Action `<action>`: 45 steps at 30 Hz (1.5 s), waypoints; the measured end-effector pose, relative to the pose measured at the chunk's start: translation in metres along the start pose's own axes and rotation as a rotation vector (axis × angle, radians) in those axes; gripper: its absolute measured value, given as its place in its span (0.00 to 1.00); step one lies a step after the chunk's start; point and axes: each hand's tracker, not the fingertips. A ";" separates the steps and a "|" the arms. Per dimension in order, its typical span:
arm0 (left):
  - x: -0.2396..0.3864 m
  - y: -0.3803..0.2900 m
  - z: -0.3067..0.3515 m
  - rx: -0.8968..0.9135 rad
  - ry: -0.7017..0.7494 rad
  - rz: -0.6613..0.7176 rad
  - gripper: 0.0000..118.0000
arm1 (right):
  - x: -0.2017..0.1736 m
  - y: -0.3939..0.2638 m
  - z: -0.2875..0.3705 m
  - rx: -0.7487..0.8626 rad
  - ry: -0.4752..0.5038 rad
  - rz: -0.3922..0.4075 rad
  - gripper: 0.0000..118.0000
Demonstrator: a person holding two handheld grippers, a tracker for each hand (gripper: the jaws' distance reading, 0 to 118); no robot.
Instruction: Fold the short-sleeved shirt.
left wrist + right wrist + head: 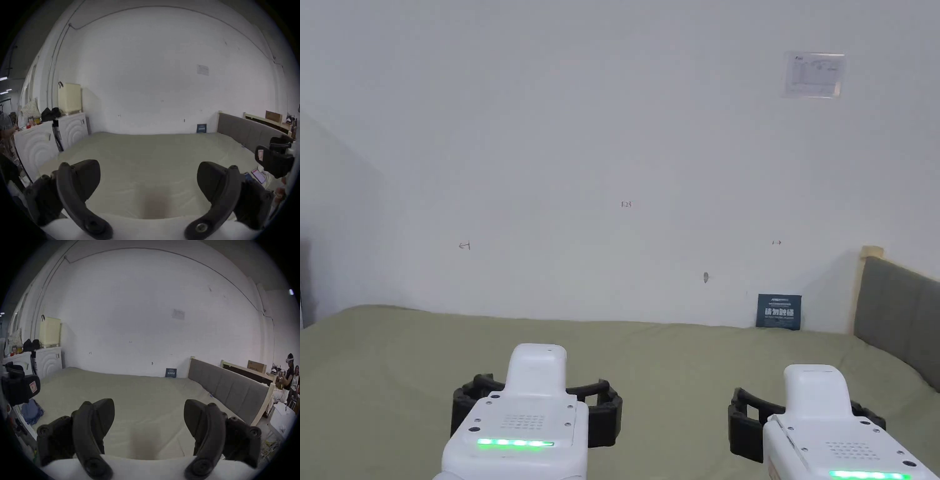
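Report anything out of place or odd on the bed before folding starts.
No shirt lies spread on the green bed. Both the left gripper and the right gripper are open and hold nothing. Blue cloth sits crumpled at the bed's left edge.

Green-sheeted bed (675,356), grey headboard (897,312) — white wall (612,156), blue sign (779,311)

Blue garment (31,413): a soft, pale blue cloth seen in the right gripper view, crumpled into a loose heap with uneven folds, not spread flat. It lies at the near left edge of the green bed (129,394). Its sleeves and collar cannot be made out.
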 end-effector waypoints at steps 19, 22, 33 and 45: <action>-0.017 -0.007 -0.022 -0.021 0.046 0.044 1.00 | -0.010 -0.004 -0.013 0.080 -0.002 -0.017 0.78; -0.018 -0.007 -0.026 -0.025 0.044 0.067 1.00 | -0.007 -0.008 -0.016 0.097 0.022 -0.051 0.78; -0.012 0.000 -0.039 -0.009 0.018 0.085 1.00 | 0.012 0.001 -0.037 0.089 0.081 -0.064 0.78; -0.010 -0.003 -0.053 -0.054 0.016 0.057 1.00 | 0.010 -0.002 -0.045 0.125 0.144 -0.134 0.78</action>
